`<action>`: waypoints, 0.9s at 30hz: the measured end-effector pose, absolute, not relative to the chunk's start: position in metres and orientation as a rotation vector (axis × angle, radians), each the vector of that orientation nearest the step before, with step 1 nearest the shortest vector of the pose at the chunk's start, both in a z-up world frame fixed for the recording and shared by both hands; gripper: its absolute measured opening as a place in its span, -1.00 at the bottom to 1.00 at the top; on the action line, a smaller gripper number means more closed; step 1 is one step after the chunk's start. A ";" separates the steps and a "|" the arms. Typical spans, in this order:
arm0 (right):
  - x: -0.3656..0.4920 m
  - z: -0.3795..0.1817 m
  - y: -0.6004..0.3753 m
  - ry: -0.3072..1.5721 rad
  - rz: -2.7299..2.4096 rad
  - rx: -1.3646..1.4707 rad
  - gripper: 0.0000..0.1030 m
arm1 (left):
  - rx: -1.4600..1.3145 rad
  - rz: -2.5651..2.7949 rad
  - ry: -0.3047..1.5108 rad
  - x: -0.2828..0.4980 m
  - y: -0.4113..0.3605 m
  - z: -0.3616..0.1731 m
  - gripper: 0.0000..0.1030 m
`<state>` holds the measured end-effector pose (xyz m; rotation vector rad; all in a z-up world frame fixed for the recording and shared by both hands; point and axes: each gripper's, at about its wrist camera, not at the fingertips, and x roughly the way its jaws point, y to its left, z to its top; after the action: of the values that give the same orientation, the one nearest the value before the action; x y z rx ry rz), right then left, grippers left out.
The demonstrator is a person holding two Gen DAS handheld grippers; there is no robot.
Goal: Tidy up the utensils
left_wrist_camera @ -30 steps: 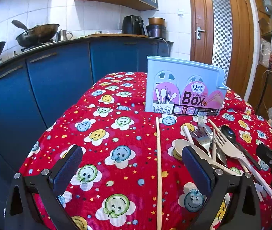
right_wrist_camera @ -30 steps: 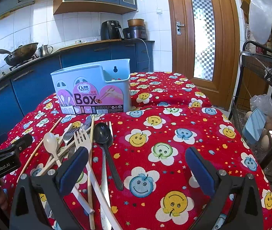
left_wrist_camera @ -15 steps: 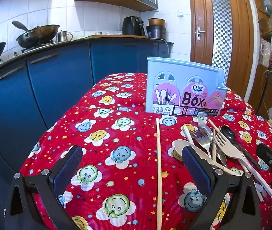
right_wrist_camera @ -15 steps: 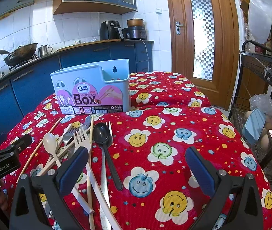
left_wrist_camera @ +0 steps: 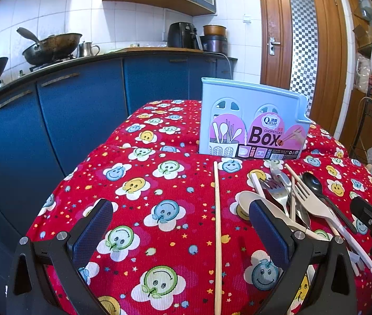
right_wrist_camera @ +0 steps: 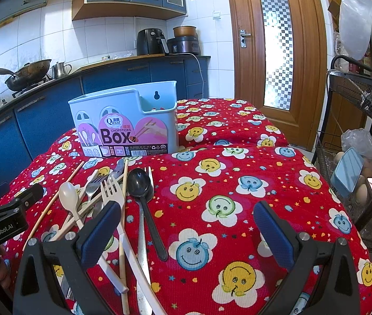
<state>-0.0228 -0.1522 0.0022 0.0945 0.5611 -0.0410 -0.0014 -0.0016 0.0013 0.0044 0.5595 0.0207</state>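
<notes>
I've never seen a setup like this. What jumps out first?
The red smiley-flower tablecloth fills both views. On it stands a pale blue chopsticks box, with a jumble of forks, spoons and chopsticks lying in front. Both open grippers, left and right, hover empty.

Utensils (right_wrist_camera: 123, 191) lie before the box (right_wrist_camera: 125, 126).

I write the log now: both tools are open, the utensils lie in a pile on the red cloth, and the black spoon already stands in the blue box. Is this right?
Not quite. The black spoon does not stand in the blue box; it lies on the red cloth in the pile, as the right wrist view shows. The rest is right.
</notes>
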 end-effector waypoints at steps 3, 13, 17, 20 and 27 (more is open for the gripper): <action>-0.023 0.002 -0.152 0.561 -0.042 0.094 1.00 | 0.005 0.021 0.560 -0.001 -0.001 0.001 1.00; -0.021 0.000 -0.151 0.565 -0.040 0.096 1.00 | 0.006 0.021 0.563 -0.001 -0.001 0.001 1.00; -0.021 0.001 -0.151 0.567 -0.034 0.098 1.00 | 0.012 0.022 0.572 0.000 -0.002 0.000 1.00; -0.020 0.001 -0.151 0.573 -0.028 0.097 1.00 | 0.025 0.024 0.572 0.001 -0.005 0.000 1.00; -0.017 0.005 -0.155 0.589 -0.008 0.120 1.00 | 0.039 -0.007 0.593 0.006 -0.005 0.010 1.00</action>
<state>-0.0170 -0.1553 0.0048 0.1199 0.5891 -0.0083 0.0061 -0.0052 0.0096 0.0391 0.5927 -0.0069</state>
